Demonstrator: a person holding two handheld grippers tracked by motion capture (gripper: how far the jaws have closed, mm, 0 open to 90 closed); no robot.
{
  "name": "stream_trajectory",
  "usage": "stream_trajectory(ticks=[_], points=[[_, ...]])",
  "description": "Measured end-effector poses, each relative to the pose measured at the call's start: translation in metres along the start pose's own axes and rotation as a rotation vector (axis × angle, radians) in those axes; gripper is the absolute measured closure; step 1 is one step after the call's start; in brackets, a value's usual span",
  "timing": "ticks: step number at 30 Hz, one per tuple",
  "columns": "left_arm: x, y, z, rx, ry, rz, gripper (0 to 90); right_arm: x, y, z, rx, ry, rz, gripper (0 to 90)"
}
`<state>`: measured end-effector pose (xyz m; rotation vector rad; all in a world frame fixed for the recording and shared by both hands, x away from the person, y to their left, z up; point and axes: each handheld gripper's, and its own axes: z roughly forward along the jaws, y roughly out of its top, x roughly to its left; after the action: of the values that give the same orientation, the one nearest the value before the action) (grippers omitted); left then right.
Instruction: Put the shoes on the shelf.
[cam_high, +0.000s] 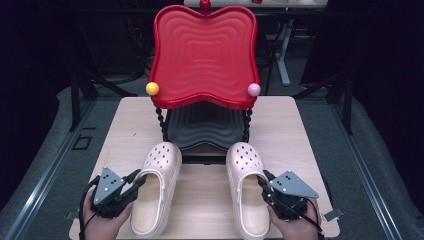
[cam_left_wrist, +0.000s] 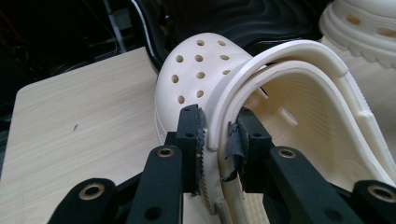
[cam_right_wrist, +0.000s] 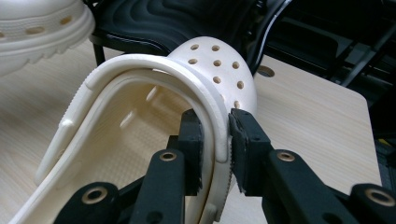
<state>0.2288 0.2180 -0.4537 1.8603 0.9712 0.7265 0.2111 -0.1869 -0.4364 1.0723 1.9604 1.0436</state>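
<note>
Grippers clamp a pair of clogs
Left gripper (cam_high: 134, 184) pinches left clog (cam_high: 156, 187); right gripper (cam_high: 263, 184) pinches right clog (cam_high: 248, 195), before the two-tier tray stand (cam_high: 204, 52).

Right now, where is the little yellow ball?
In the high view the yellow ball sits on the front left corner of the red tray, above and behind the left clog.

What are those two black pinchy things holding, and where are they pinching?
Each tool holds one cream clog by its side wall with the folded strap: the left tool grips the left clog, the right tool the right clog.
</note>
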Motion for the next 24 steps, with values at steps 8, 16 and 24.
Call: stream_trajectory(ticks=[8, 16, 24], points=[[-0.010, 0.014, 0.010, -0.014, -0.014, 0.040, 74.5, 0.010, 0.013, 0.009, -0.018, 0.025, -0.021, 74.6], [-0.019, 0.033, 0.031, -0.031, 0.000, 0.063, 74.6, 0.014, 0.030, 0.027, -0.034, 0.020, -0.032, 74.6], [-0.023, 0.060, 0.061, -0.040, 0.047, 0.124, 75.0, 0.013, 0.052, 0.055, -0.042, -0.024, -0.051, 74.7]])
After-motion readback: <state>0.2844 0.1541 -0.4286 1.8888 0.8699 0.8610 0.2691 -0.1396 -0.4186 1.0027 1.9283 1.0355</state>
